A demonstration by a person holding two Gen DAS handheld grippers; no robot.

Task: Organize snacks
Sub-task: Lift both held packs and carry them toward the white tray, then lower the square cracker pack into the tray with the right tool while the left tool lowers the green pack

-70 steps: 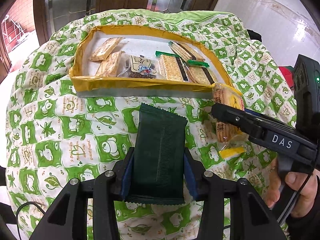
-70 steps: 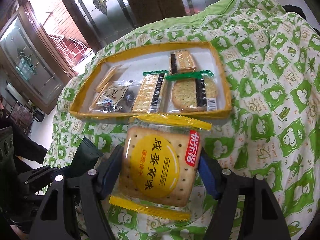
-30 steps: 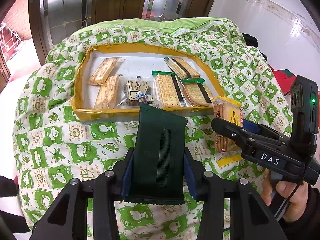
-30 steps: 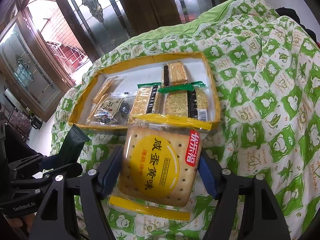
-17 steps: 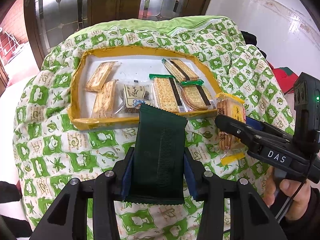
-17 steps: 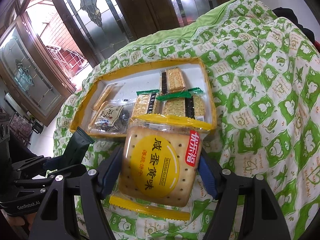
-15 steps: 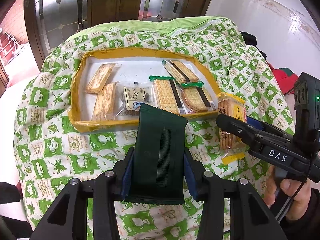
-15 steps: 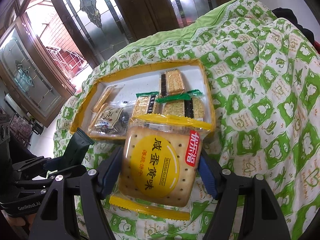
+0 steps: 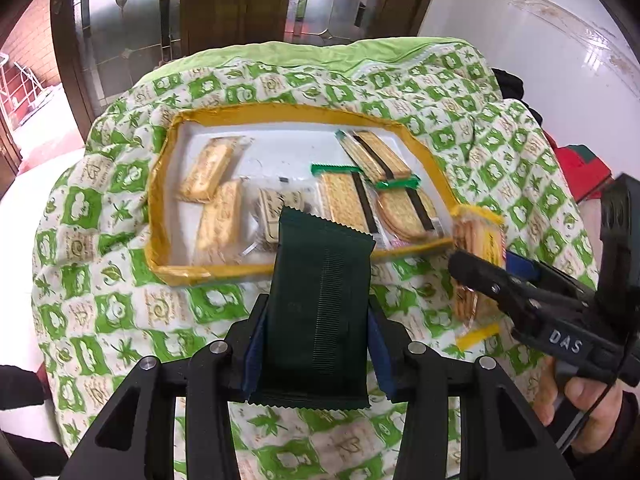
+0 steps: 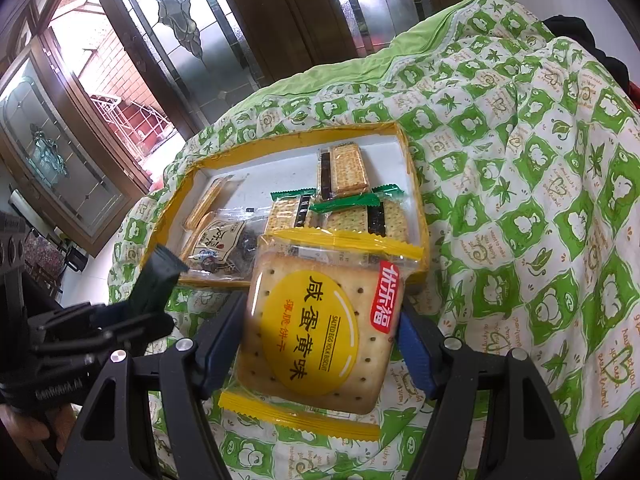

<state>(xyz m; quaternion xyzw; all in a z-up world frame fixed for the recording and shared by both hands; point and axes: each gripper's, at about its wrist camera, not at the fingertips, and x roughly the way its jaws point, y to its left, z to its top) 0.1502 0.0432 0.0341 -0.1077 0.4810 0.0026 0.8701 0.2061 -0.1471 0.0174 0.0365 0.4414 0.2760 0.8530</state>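
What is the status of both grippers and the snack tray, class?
Left gripper jaws shut on dark green packet. Right gripper jaws shut on salted egg yolk biscuit pack. Yellow-rimmed tray ahead, part filled. Nothing blocking.

we have carried both claws nearer the yellow tray (image 9: 208,270), dark green packet (image 9: 316,312) now overlapping its near rim; egg-yolk biscuit pack (image 10: 320,336) likewise
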